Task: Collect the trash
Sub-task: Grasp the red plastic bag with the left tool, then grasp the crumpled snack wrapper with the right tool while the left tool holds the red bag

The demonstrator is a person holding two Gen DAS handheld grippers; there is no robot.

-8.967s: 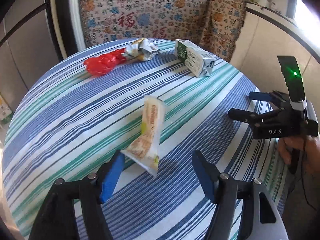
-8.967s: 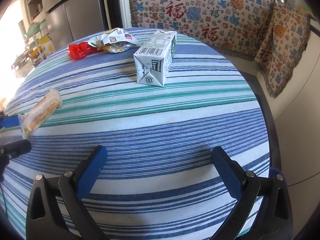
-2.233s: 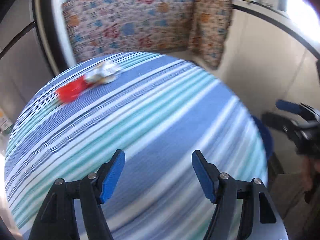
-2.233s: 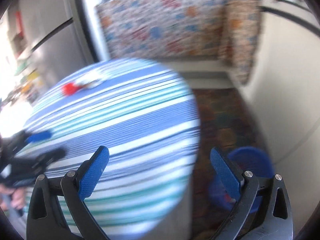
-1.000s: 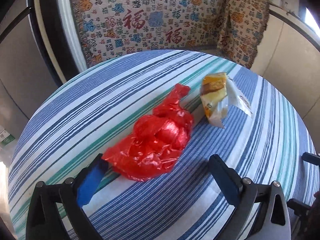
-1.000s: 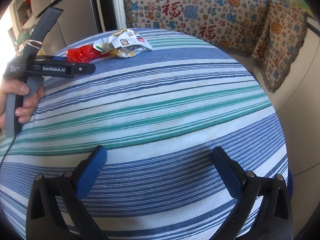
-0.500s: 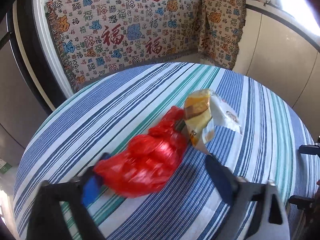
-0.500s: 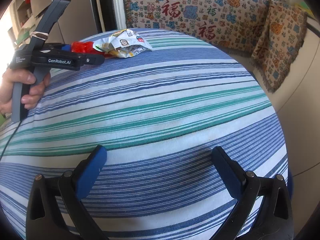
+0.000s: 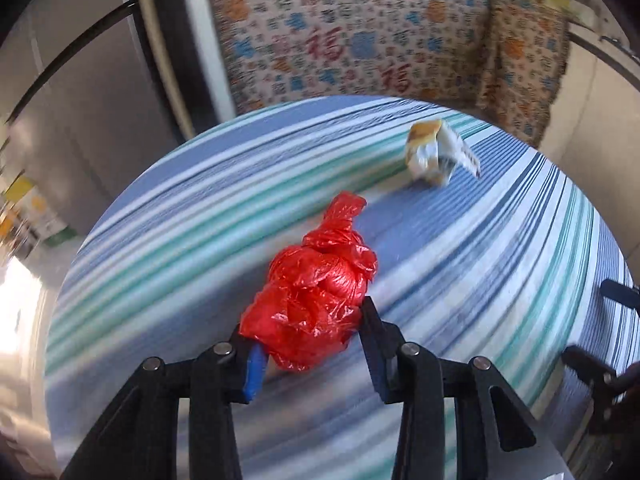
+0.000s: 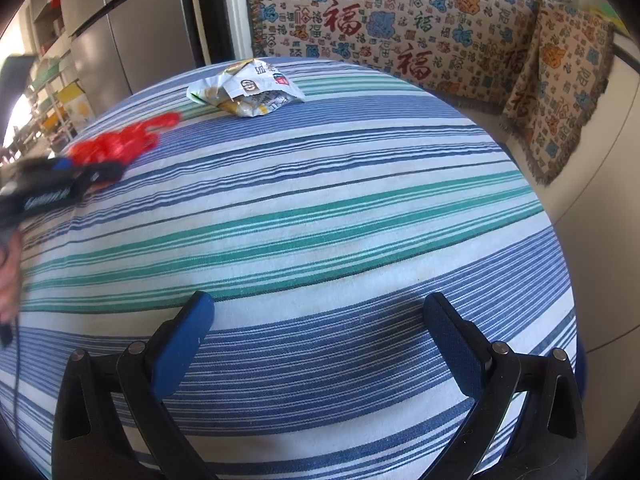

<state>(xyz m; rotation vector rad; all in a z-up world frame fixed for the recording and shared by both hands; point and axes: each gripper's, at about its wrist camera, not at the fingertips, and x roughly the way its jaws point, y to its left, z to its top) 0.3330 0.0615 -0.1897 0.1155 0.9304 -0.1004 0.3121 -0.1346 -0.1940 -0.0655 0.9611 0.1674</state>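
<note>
A crumpled red plastic bag [image 9: 316, 292] is pinched between the blue pads of my left gripper [image 9: 310, 344], which is shut on it above the striped round table [image 9: 500, 280]. The bag [image 10: 116, 144] and the left gripper [image 10: 68, 180] also show blurred at the left of the right wrist view. A crumpled snack wrapper [image 9: 436, 156] lies further back on the table; it also shows in the right wrist view [image 10: 248, 94]. My right gripper [image 10: 320, 340] is open and empty over the table's near side.
A patterned cloth covers a bench [image 10: 400, 32] behind the table. A grey refrigerator [image 10: 132, 28] stands at the back left. The table's right edge [image 10: 560, 264] drops to the floor.
My left gripper has closed on the red bag and drawn it back from the wrapper. My right gripper has stayed in place and open.
</note>
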